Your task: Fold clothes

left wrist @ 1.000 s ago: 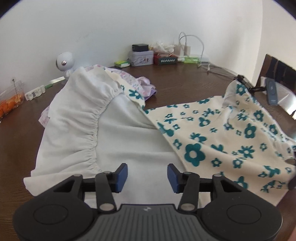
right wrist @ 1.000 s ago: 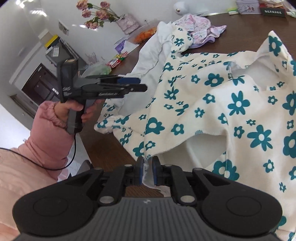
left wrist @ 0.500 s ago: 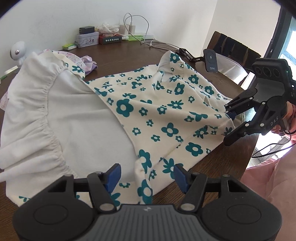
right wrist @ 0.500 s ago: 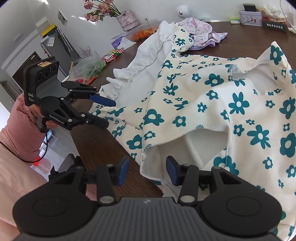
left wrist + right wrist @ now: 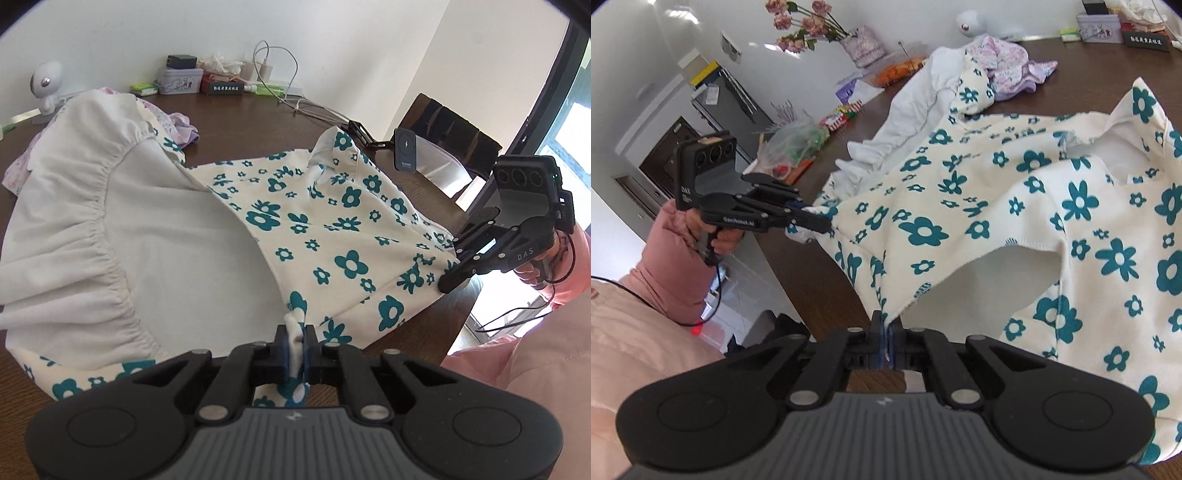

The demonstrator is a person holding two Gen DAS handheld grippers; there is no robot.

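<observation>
We hold the left gripper [image 5: 295,349] pressed together on a bunched edge of the flowered garment [image 5: 332,236] — the cream cloth with teal blossoms pokes up between its blue pads at the 6 o'clock edge of the left wrist view. From there the garment spreads toward 1 o'clock across the dark wooden tabletop [image 5: 258,129], partly overlying a white ruffled garment [image 5: 110,221] that fills the 9 o'clock side.

In the same view the right gripper [image 5: 452,266] sits at 3 o'clock, its jaws pinching the garment's far hem at the tabletop's edge; the hand [image 5: 546,258] and pink sleeve [image 5: 576,273] behind it are partly hidden. In the right wrist view that gripper's pads meet at 6 o'clock on a thin edge of the same cloth, beside a wide opening showing the plain cream inside.

Seen from the right wrist, our left gripper lies at 9 o'clock, closed on a corner of the flowered cloth, which is lifted off the tabletop between the two grips.

At the 12 o'clock end lie a lilac patterned garment [image 5: 1015,70], a small tin [image 5: 181,79] and white charger cables [image 5: 288,74]. A phone [image 5: 406,153] stands near 2 o'clock in the left wrist view.
</observation>
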